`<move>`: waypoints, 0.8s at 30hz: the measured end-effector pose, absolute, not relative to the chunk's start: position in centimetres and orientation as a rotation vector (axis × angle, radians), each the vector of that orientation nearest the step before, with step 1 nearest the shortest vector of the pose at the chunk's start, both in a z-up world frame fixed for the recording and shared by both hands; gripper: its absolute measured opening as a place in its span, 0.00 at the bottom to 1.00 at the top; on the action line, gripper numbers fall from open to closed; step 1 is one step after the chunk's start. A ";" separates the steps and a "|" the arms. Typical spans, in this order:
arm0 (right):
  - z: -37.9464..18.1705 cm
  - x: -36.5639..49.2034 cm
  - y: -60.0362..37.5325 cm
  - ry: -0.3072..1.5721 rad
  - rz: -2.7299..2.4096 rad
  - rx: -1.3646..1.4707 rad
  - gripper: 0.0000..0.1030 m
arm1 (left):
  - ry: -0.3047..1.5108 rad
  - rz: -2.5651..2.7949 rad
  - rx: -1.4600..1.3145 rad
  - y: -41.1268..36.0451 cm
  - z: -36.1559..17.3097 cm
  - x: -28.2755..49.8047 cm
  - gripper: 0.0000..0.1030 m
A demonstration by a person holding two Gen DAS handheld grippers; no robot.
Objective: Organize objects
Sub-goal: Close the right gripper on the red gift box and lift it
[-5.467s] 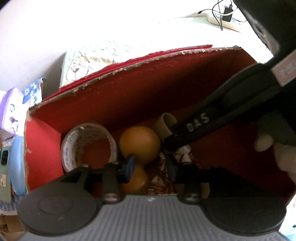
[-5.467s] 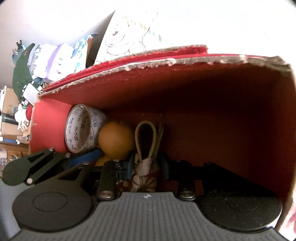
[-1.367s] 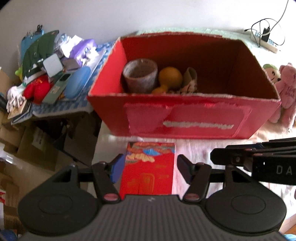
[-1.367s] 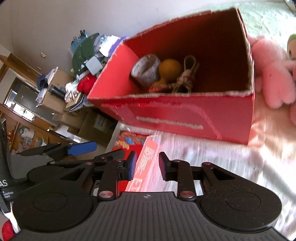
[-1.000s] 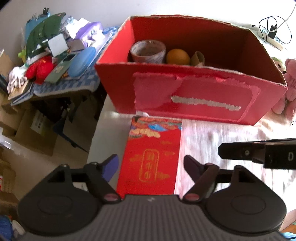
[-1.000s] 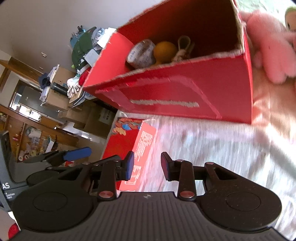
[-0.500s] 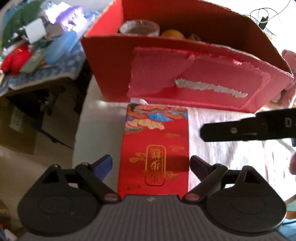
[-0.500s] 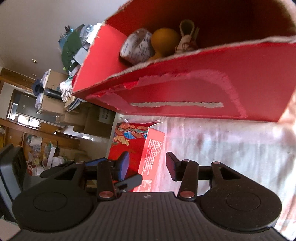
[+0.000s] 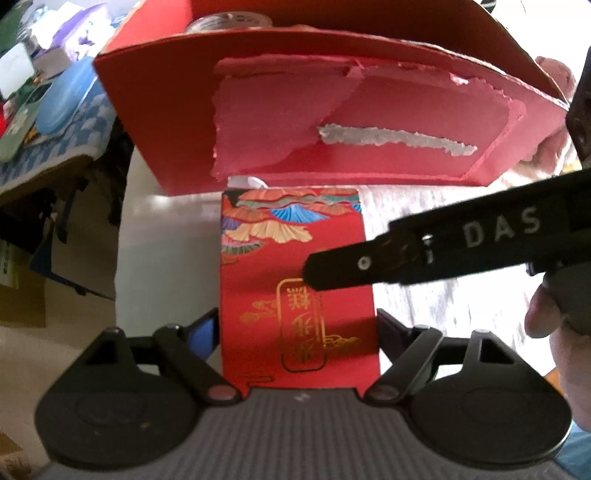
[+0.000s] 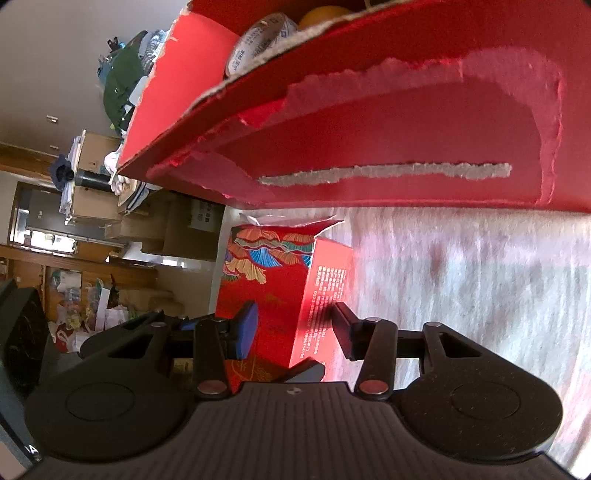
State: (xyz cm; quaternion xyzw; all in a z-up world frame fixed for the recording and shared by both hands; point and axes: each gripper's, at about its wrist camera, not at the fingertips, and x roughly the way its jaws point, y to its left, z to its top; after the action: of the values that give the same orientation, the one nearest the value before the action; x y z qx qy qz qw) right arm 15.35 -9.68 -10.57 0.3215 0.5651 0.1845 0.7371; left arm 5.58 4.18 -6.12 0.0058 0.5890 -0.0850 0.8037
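Observation:
A flat red gift box (image 9: pixel 295 280) with gold characters and a fan pattern lies on the white cloth in front of a big red cardboard box (image 9: pixel 369 122). My left gripper (image 9: pixel 297 328) is open, its fingers on either side of the gift box's near end. My right gripper (image 10: pixel 293 326) is open around the gift box's right top edge (image 10: pixel 325 280); one of its fingers (image 9: pixel 351 266) reaches over the box top in the left wrist view. A tape roll (image 10: pixel 258 40) and an orange ball (image 10: pixel 325 13) show inside the cardboard box (image 10: pixel 406 122).
A cluttered side table (image 9: pixel 44 110) with a blue case and packets stands left of the cardboard box. A pink plush toy (image 9: pixel 554 74) sits at its right end. The bed edge drops to the floor and cartons (image 10: pixel 192 225) on the left.
Both grippers have dropped lower and moved forward to the red gift box. The left fingers now straddle it, and the right gripper has opened wider and reached over it.

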 end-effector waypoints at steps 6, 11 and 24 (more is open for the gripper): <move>-10.3 14.9 -11.0 1.257 0.385 0.723 0.47 | 1.282 -0.217 0.038 3.5 -5.9 5.7 0.79; -9.6 13.9 -12.9 1.257 0.363 0.721 0.47 | 1.290 -0.273 0.066 2.2 -5.1 5.6 0.79; -8.4 8.6 -20.4 1.222 0.152 0.812 0.48 | 1.265 -0.536 0.282 -6.7 -4.3 4.7 0.79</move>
State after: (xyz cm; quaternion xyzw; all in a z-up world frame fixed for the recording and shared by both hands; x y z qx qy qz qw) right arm 8.59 -20.42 -8.41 0.3700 0.5571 0.0691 0.7403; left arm 4.75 -6.71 -4.34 0.1299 0.5821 -0.2465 0.7639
